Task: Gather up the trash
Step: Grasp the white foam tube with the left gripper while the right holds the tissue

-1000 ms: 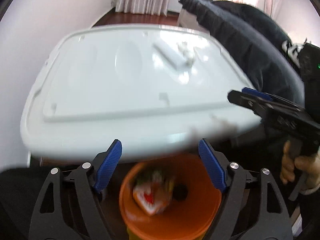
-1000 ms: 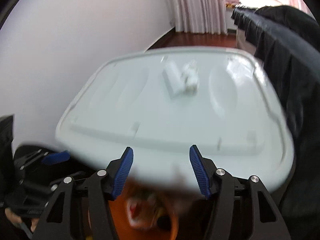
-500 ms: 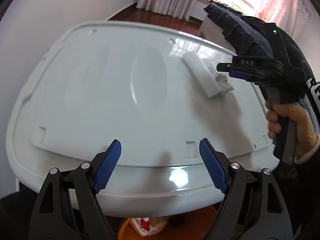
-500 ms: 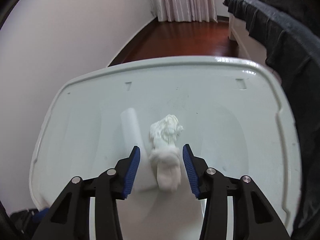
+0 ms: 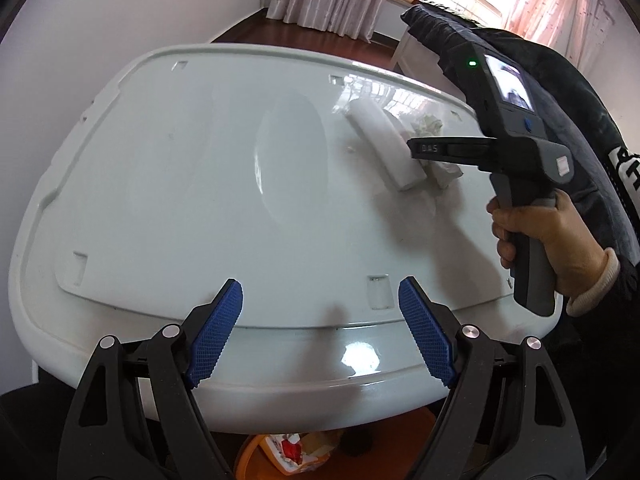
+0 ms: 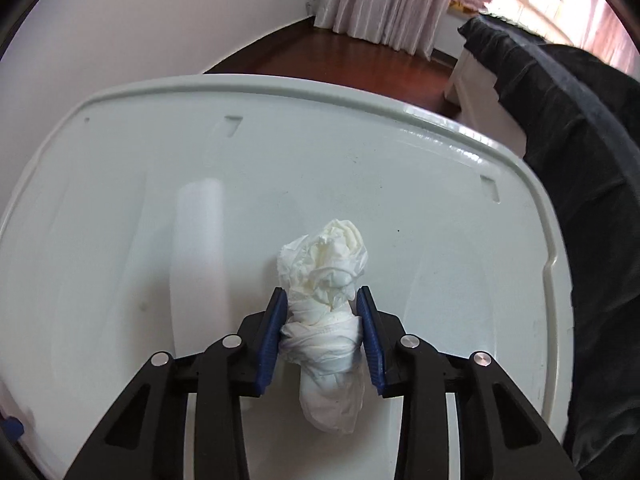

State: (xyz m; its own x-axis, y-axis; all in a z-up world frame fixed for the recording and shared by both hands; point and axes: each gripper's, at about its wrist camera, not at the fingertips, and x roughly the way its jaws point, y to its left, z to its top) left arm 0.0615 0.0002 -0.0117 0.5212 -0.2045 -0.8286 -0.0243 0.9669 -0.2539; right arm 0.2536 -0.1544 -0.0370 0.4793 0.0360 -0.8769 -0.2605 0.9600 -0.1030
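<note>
A crumpled white tissue wad [image 6: 326, 280] lies on the white plastic table [image 6: 460, 208]. My right gripper [image 6: 322, 304] is shut on the tissue wad, both blue pads pressed against its sides. In the left wrist view the right gripper [image 5: 436, 148] reaches over the tissue wad [image 5: 430, 126] at the far right of the table. A white foam block [image 5: 386, 150] lies just left of the wad; it also shows blurred in the right wrist view [image 6: 198, 236]. My left gripper [image 5: 322, 328] is open and empty over the table's near edge.
An orange bin [image 5: 280, 454] holding wrappers sits on the floor under the table's near edge. A dark jacket [image 6: 580, 140] drapes along the table's right side. A white wall stands on the left; curtains and wooden floor lie beyond.
My right gripper moved forward over the table and closed its jaws on the tissue wad. My left gripper rose from over the orange bin to above the table edge.
</note>
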